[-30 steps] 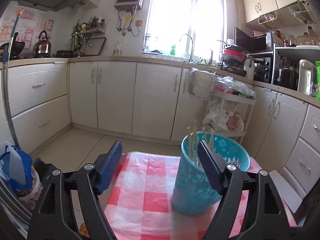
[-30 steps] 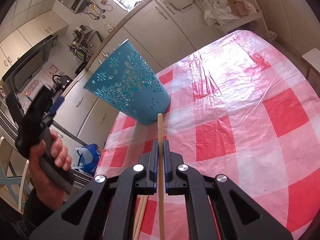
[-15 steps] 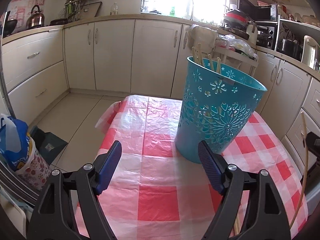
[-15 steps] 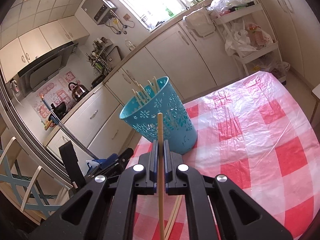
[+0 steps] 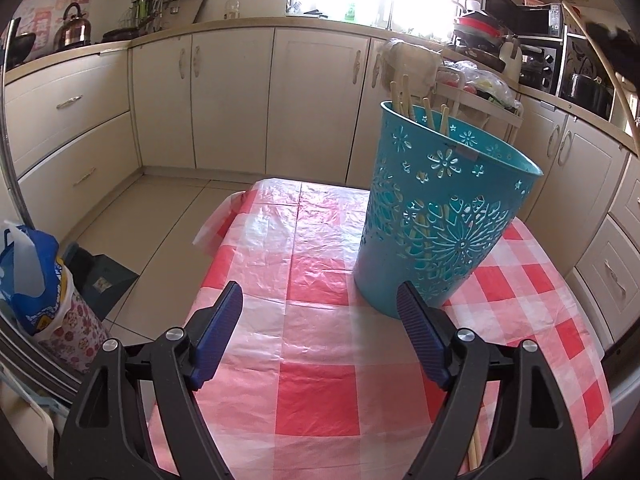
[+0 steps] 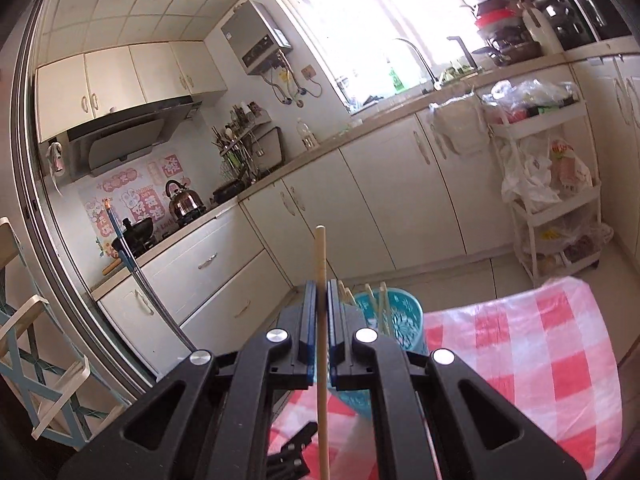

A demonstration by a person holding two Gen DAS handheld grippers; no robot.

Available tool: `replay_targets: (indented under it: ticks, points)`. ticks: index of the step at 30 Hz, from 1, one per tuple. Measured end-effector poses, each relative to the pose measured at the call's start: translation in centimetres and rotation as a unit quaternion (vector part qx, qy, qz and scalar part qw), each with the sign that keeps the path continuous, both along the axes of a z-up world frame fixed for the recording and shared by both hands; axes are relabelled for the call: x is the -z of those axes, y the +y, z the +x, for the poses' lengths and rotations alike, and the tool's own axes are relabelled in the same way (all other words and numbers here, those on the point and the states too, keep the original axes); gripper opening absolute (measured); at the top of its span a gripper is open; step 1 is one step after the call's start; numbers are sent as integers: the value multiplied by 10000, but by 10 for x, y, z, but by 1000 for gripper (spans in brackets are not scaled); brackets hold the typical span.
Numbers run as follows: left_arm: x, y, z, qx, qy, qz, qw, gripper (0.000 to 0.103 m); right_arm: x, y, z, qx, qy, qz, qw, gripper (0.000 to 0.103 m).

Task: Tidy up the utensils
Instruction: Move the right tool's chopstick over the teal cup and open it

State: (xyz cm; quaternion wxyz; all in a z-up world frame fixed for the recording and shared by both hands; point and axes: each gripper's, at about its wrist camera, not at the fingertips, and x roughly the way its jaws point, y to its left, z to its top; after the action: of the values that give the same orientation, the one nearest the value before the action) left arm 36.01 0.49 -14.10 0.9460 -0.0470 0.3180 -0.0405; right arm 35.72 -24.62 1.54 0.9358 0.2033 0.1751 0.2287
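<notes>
A teal perforated basket [image 5: 440, 220] stands upright on the red-and-white checked tablecloth [image 5: 312, 360] with several wooden chopsticks [image 5: 404, 96] standing in it. My left gripper [image 5: 320, 312] is open and empty, low over the cloth, just in front and left of the basket. My right gripper [image 6: 319, 296] is shut on a single wooden chopstick [image 6: 321, 256] and holds it high, above and behind the basket [image 6: 396, 320]. That chopstick also shows at the upper right of the left wrist view [image 5: 608, 68]. More chopsticks [image 5: 476, 446] lie on the cloth under the left gripper's right arm.
Cream kitchen cabinets [image 5: 232, 96] run along the far walls. A white trolley [image 6: 556, 208] with bags stands by the table's far right. A blue bag [image 5: 28, 272] and a floral bin sit on the floor left of the table. A white chair [image 6: 36, 320] stands at the left.
My right gripper has lifted the chopstick from just above the cloth to well above the basket. My left gripper has drawn back and tilted down, so the basket now stands farther ahead.
</notes>
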Motion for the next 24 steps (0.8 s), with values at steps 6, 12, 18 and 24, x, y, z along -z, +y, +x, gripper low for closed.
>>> replay_targets:
  ticks: [6, 12, 18, 24]
  points:
    - [0, 0, 2, 10, 110, -19, 9999, 78, -20, 20, 57, 241, -280, -192, 9991, 6]
    - [0, 6, 3, -35, 219, -105, 9997, 80, -4, 34, 98, 595, -215, -527, 9966, 6]
    - [-1, 9, 3, -46, 232, -116, 9997, 81, 31, 44, 116, 604, 296, -947, 9932, 6]
    - [0, 9, 3, -32, 275, -127, 9995, 81, 47, 36, 103, 498, 661, -966, 9919, 6]
